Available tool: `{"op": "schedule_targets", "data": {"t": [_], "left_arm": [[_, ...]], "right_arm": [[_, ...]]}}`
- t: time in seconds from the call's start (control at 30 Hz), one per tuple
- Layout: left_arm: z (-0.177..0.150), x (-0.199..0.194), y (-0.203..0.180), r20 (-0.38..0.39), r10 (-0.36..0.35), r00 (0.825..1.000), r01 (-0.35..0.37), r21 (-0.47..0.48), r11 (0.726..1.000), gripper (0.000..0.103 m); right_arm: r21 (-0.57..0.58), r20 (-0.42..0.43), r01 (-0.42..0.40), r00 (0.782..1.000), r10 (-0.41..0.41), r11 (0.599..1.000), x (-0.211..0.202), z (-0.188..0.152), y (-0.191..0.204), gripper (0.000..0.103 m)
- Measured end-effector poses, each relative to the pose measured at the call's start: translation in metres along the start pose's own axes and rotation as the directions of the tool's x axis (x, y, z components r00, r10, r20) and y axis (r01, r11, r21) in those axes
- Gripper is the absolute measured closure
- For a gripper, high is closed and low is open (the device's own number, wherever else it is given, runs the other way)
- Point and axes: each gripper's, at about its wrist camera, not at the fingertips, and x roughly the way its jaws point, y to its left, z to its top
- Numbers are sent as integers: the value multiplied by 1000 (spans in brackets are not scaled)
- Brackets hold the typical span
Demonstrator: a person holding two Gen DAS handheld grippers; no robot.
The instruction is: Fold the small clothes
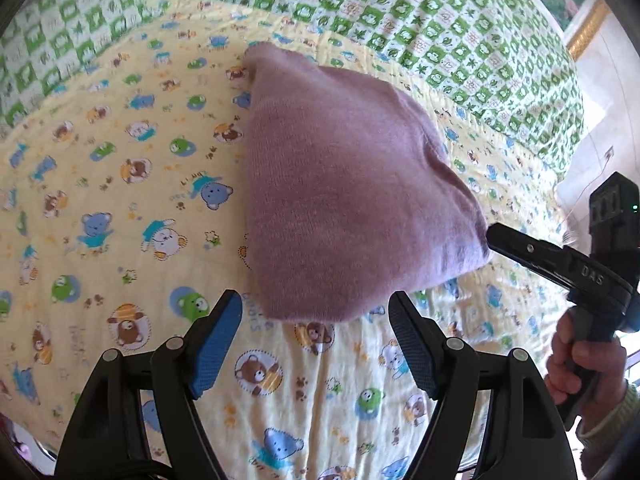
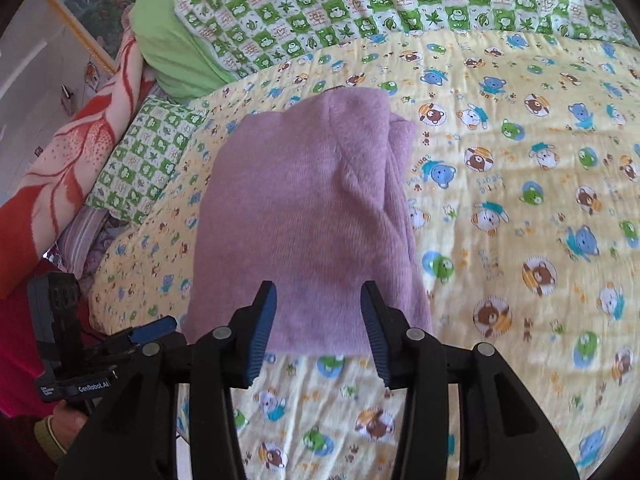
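Lying folded: mauve knit garment (image 1: 340, 184) | left gripper (image 1: 316, 336) spread | right gripper (image 2: 318, 328) spread, empty

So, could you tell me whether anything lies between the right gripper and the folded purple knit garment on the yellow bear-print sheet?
Nothing visible does. The right gripper hangs open at the near edge of the folded purple knit garment, with only bare yellow bear-print sheet around it. The left gripper sits off to one side.

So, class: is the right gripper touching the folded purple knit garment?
Cannot tell. In the left wrist view the right gripper tip meets the folded purple knit garment edge, with no gap or press plainly visible.
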Motion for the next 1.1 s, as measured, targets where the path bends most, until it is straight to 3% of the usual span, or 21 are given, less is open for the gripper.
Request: {"op": "schedule_targets", "data": {"t": [0.2, 0.53, 0.73, 0.97, 1.1], "left_arm": [[-14, -16, -12, 71, 56, 996, -60, 49, 997, 21], [-44, -24, -17, 87, 125, 988, -135, 111, 985, 21], [-54, -27, -13, 78, 129, 989, -139, 141, 980, 20], [-58, -32, -14, 137, 215, 967, -237, 166, 957, 18], [-52, -41, -17, 173, 214, 961, -242, 164, 956, 17]], "right_arm": [[-40, 19, 38, 999, -37, 998, -11, -28, 7, 46], [-119, 54, 111, 993, -106, 987, -20, -71, 17, 32], [-161, 56, 134, 990, -126, 978, -22, -91, 25, 23], [-216, 82, 159, 986, -144, 963, -26, -103, 33, 17], [-263, 102, 175, 983, -153, 949, -28, -104, 40, 16]]}}
